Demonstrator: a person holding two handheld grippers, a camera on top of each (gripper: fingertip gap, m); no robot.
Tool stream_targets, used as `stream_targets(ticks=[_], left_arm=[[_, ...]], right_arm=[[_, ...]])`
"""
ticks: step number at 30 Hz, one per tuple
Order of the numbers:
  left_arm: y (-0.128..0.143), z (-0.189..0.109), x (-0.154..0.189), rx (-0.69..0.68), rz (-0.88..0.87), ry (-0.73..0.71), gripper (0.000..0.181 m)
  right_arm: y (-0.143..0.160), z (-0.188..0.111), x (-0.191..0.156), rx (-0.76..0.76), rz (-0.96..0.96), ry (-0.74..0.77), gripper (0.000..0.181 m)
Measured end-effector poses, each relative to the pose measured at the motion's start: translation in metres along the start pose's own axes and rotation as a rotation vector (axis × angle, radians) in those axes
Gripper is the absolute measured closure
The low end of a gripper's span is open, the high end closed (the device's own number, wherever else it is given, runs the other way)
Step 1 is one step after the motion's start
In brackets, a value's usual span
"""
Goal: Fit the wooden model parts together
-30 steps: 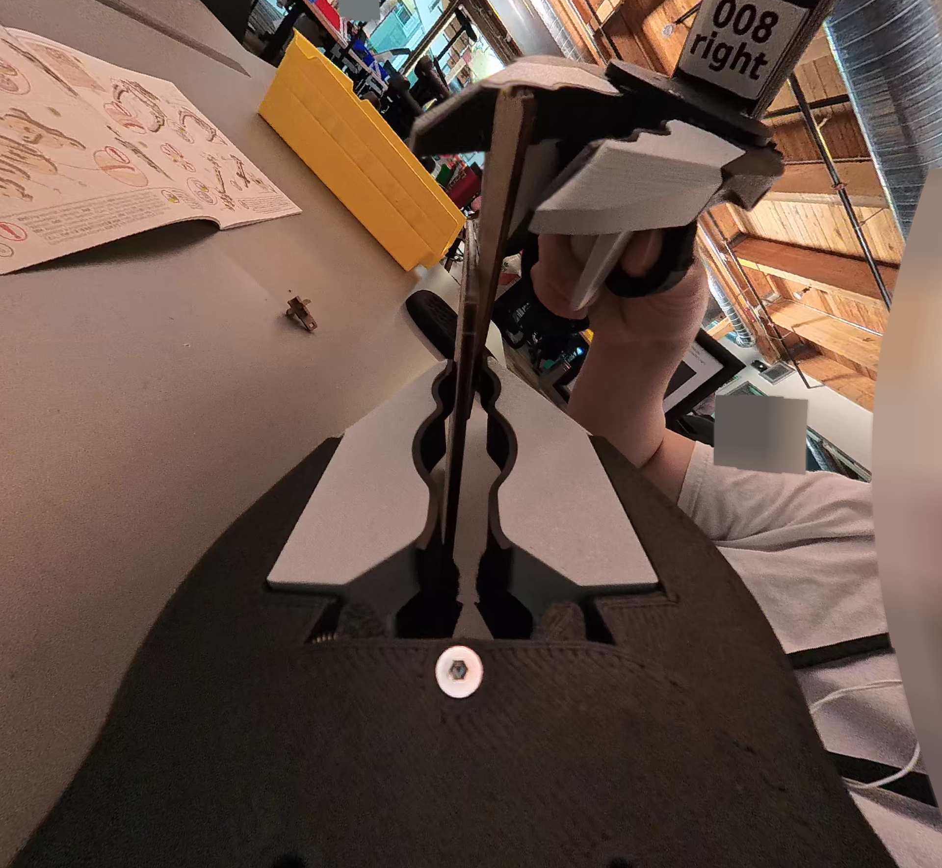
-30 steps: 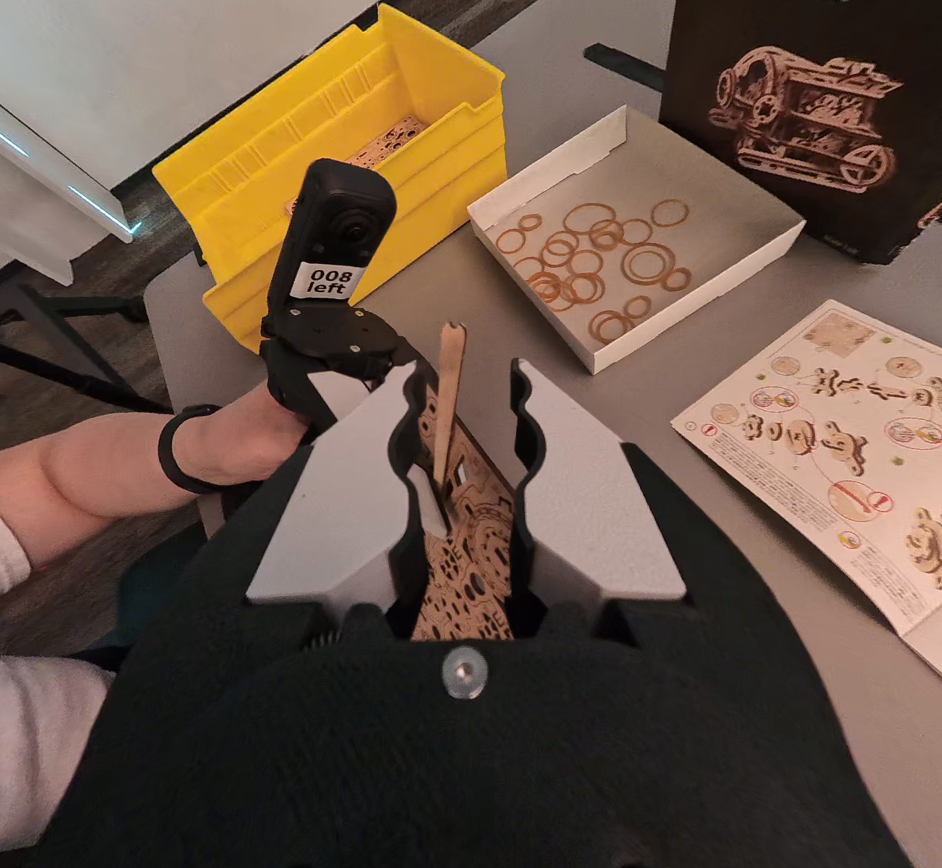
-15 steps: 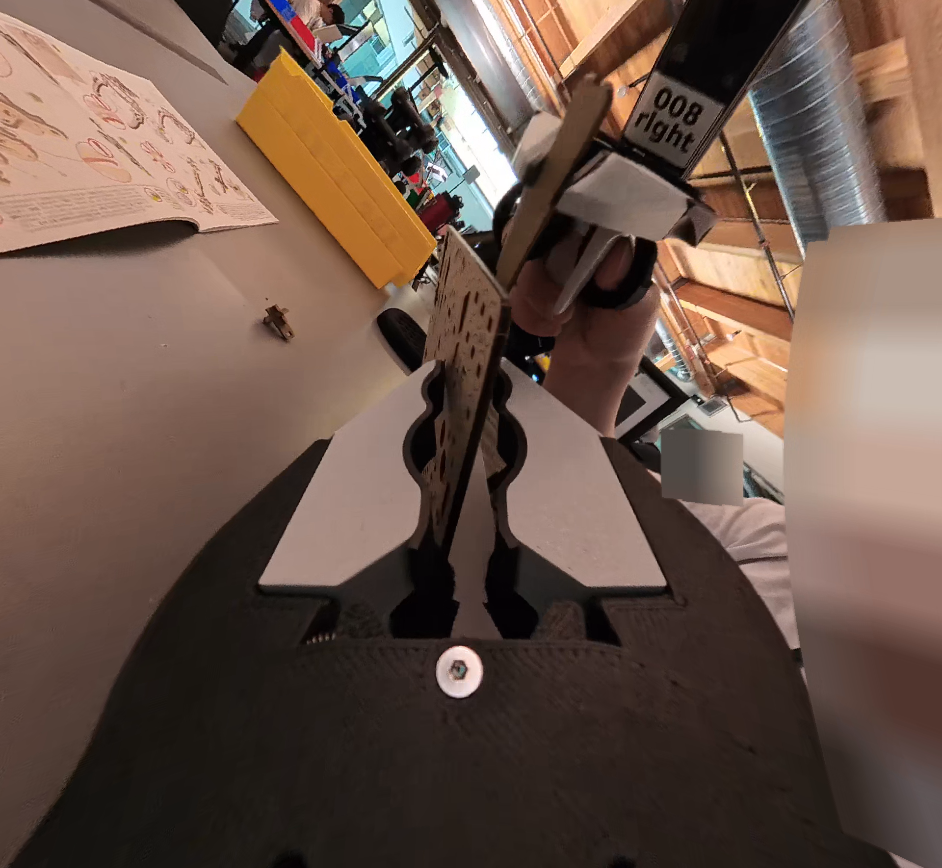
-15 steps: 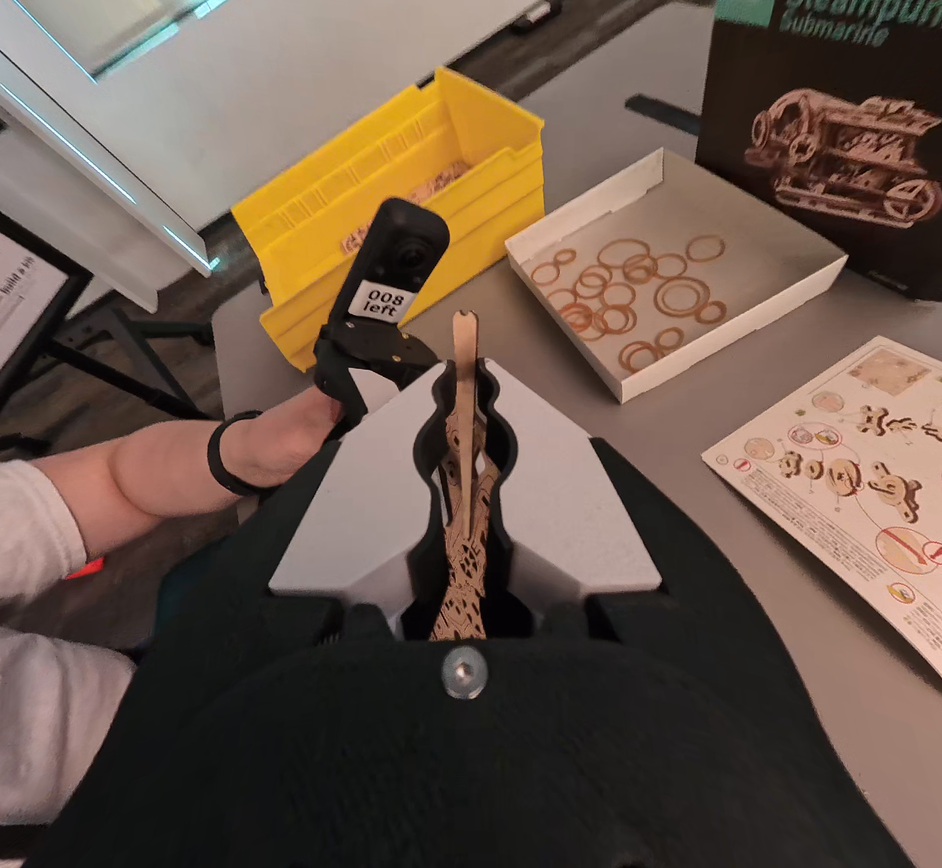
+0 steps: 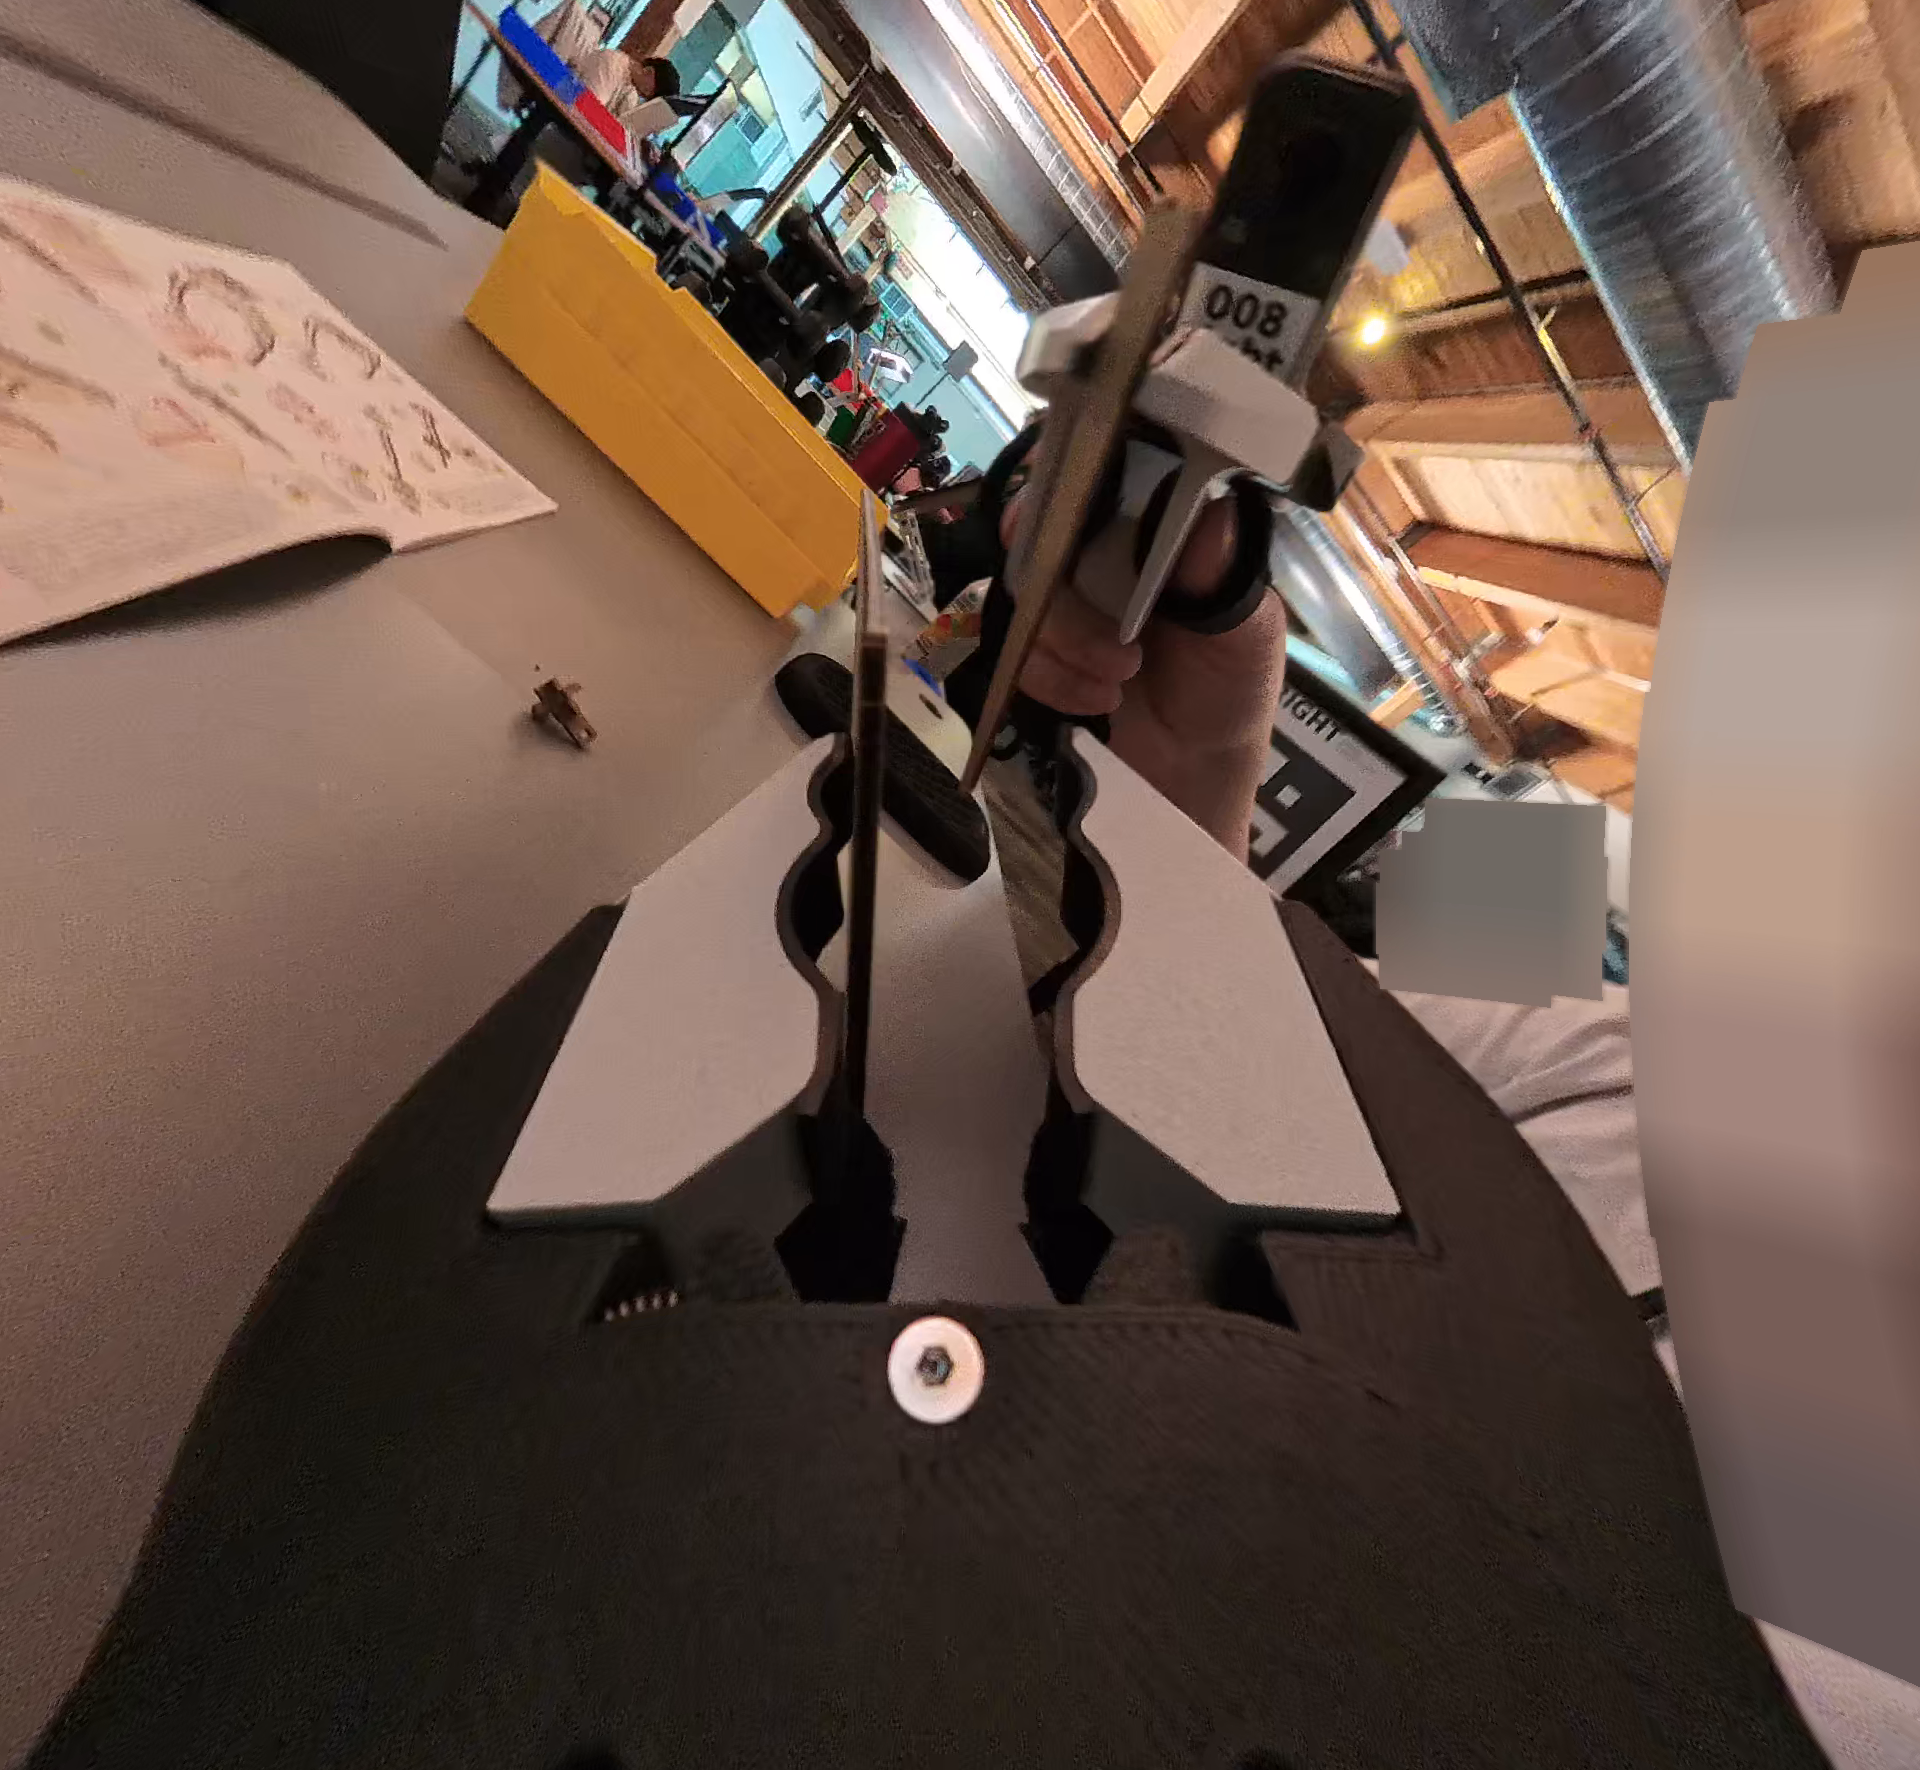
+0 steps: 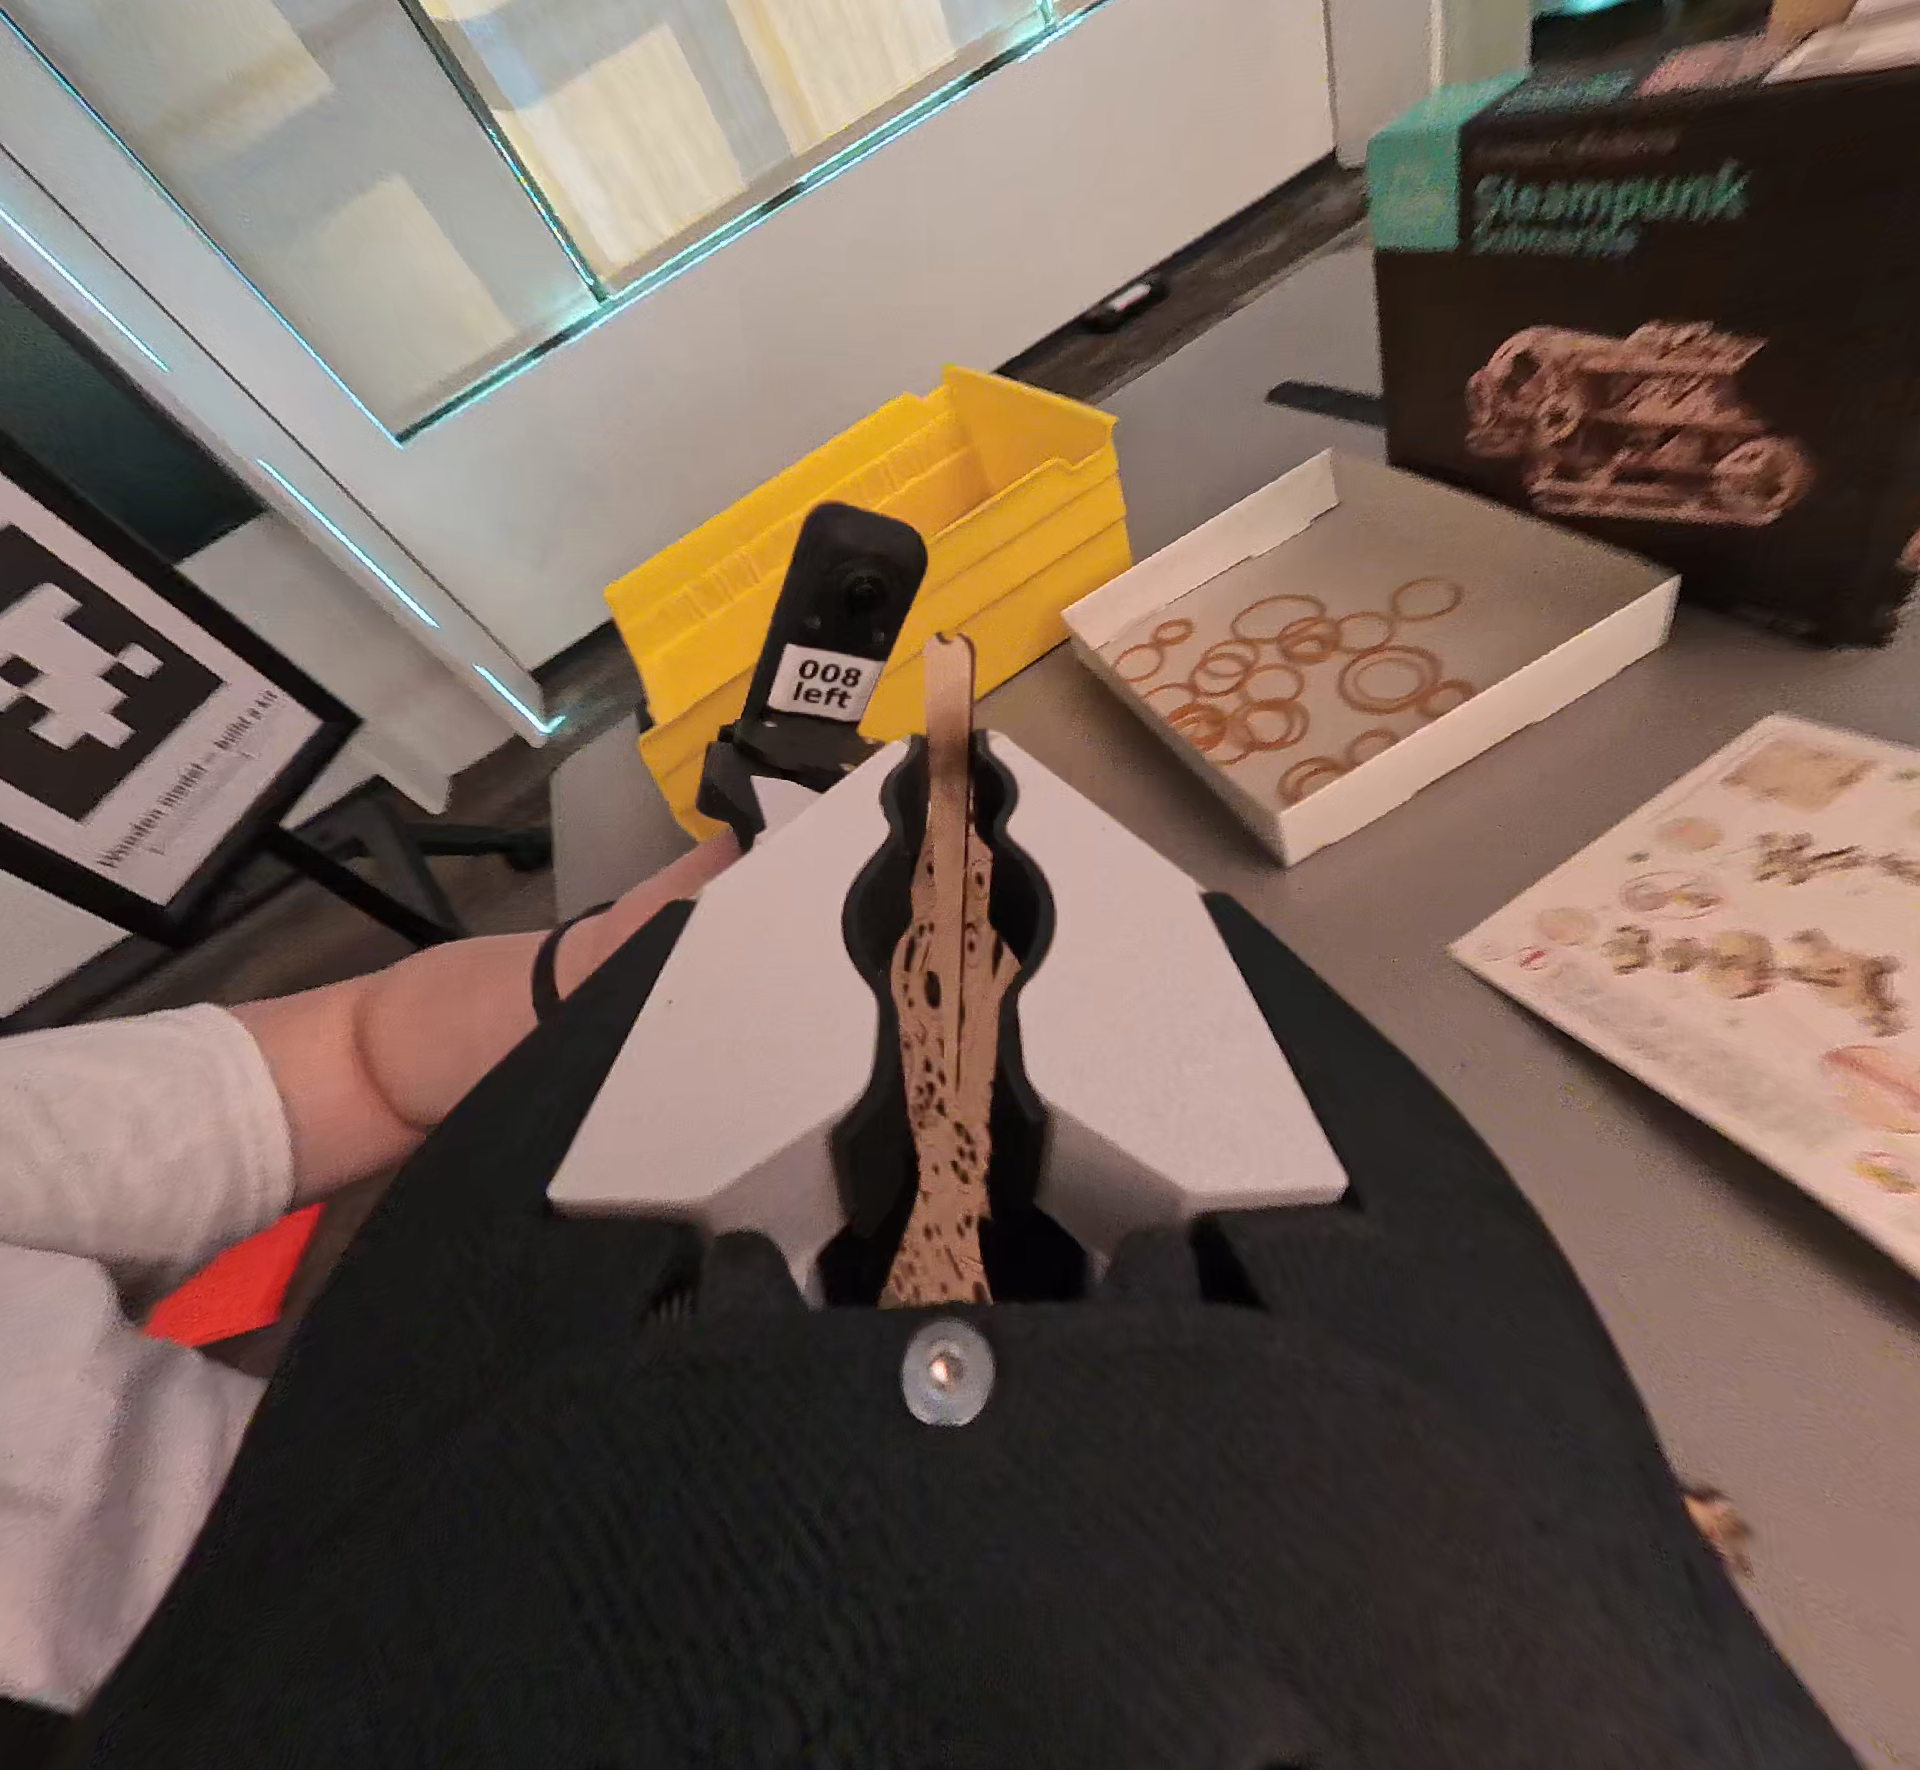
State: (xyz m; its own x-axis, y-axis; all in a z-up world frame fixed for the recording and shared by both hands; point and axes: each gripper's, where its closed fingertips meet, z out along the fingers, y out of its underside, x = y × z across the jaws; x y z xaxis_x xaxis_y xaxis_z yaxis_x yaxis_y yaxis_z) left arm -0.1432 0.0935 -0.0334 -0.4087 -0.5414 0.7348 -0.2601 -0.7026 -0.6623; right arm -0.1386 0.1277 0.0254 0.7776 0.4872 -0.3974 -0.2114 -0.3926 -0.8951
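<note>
Left tongs (image 5: 953, 754) were just opened, so the wooden sheet (image 5: 869, 681) is only propped loosely inside them. Stick (image 6: 948, 681) is gripped by the right tongs (image 6: 948, 749); a regrip is probably needed.

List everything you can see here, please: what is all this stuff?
table: one, grey, under everything
bin: one, yellow, far table edge
tray: one, white, right of bin
rubber rings: many, tan, inside tray
kit box: one, dark, behind tray
instruction sheet: one, pale, right side
small wooden piece: one, loose on table
perforated wooden sheet: one, against a left finger
wooden stick: one, in right gripper
left gripper: black and grey, fingers apart
right gripper: black and grey, fingers closed on stick
</note>
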Motion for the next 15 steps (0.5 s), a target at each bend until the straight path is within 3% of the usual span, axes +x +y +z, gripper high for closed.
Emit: stream_targets(ticks=[3,6,11,15], left_arm=[[0.001,0.003,0.008,-0.013,0.093,-0.001,0.143],[0.003,0.003,0.007,-0.026,0.094,-0.008,0.156],[0.001,-0.002,0.002,-0.002,0.021,0.004,0.172],[0.001,-0.002,0.003,0.003,0.0,0.02,0.173]], right_arm=[[0.012,0.017,0.0,-0.043,0.001,0.026,0.175],[0.016,0.028,0.001,-0.064,-0.046,0.076,0.175],[0.012,0.034,-0.006,-0.049,-0.005,0.028,0.175],[0.009,0.031,-0.011,-0.086,0.052,-0.05,0.173]])
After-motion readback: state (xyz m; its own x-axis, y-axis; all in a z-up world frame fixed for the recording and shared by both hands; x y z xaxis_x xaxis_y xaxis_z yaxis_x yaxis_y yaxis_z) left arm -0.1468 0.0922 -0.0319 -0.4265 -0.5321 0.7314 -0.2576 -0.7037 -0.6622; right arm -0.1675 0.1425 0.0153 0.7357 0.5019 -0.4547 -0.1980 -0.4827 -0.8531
